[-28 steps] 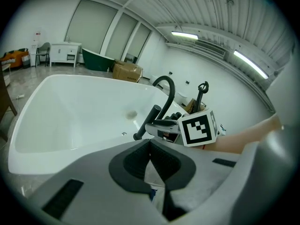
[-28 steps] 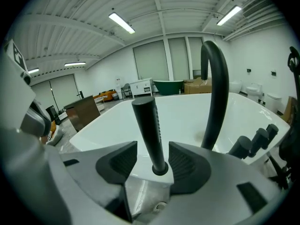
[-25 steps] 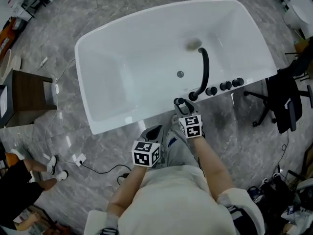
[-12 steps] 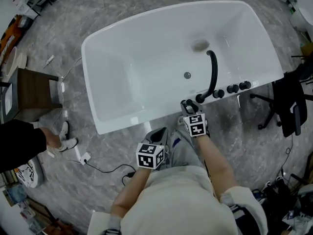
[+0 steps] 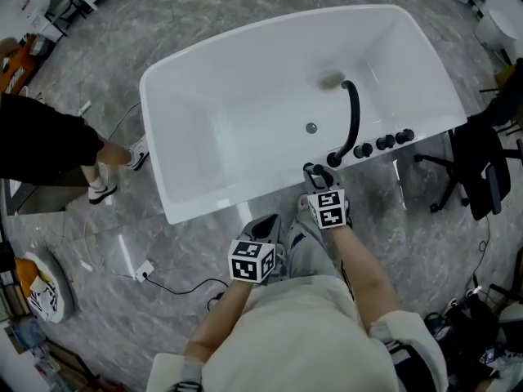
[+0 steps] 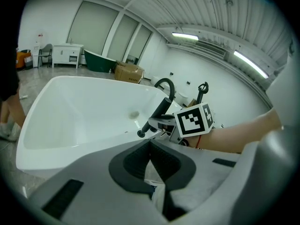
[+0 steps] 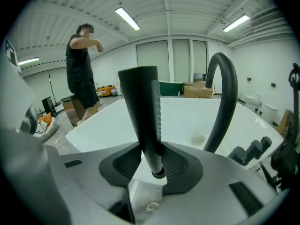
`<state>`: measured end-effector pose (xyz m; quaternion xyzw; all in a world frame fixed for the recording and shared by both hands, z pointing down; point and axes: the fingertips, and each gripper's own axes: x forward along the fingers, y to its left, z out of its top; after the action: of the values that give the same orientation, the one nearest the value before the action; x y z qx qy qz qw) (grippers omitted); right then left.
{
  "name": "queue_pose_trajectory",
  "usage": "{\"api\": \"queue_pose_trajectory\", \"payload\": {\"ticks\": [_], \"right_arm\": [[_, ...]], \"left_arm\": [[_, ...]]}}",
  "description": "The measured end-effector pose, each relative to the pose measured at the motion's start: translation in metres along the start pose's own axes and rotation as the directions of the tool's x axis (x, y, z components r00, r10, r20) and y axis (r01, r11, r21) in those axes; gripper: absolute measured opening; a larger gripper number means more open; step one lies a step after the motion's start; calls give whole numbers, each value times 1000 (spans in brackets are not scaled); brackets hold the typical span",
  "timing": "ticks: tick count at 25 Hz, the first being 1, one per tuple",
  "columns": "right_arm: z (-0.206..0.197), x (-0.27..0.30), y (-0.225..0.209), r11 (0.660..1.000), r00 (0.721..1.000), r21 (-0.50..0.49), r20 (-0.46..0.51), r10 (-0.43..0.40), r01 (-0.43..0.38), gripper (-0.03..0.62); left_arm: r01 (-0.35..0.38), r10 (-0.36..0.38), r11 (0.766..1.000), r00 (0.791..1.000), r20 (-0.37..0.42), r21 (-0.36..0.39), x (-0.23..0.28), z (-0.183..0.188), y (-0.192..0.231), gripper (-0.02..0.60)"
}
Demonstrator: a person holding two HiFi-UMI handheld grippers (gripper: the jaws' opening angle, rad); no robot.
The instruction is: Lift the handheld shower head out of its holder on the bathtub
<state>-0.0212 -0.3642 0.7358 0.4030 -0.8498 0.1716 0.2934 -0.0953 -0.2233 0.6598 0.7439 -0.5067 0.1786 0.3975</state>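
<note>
Two jaws of the right gripper (image 7: 152, 159), just closed, clamp the shower head (image 7: 143, 107) at the bathtub (image 5: 245, 188) rim, ready to lift.

In the head view the shower head (image 5: 315, 170) is too small to see well, and the right tool (image 5: 317, 178) covers part of it. The holder under it is hidden. The jaws of the left tool (image 5: 261, 224) are too small to read there. A person (image 5: 45, 147) beside the tub (image 5: 204, 96) is cut off by the left edge. The chair (image 5: 482, 166) runs off the right edge. In the right tool view the spout (image 7: 224, 93) goes down behind the tool, so its base is hidden.
</note>
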Motion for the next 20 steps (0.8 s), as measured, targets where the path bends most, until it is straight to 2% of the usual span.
{"api": "queue_pose_trajectory", "payload": {"ticks": [20], "right_arm": [[39, -99, 31, 992, 978, 15, 166, -128, 127, 143]], "left_arm": [[43, -48, 997, 996, 69, 66, -60, -12, -13, 20]]}}
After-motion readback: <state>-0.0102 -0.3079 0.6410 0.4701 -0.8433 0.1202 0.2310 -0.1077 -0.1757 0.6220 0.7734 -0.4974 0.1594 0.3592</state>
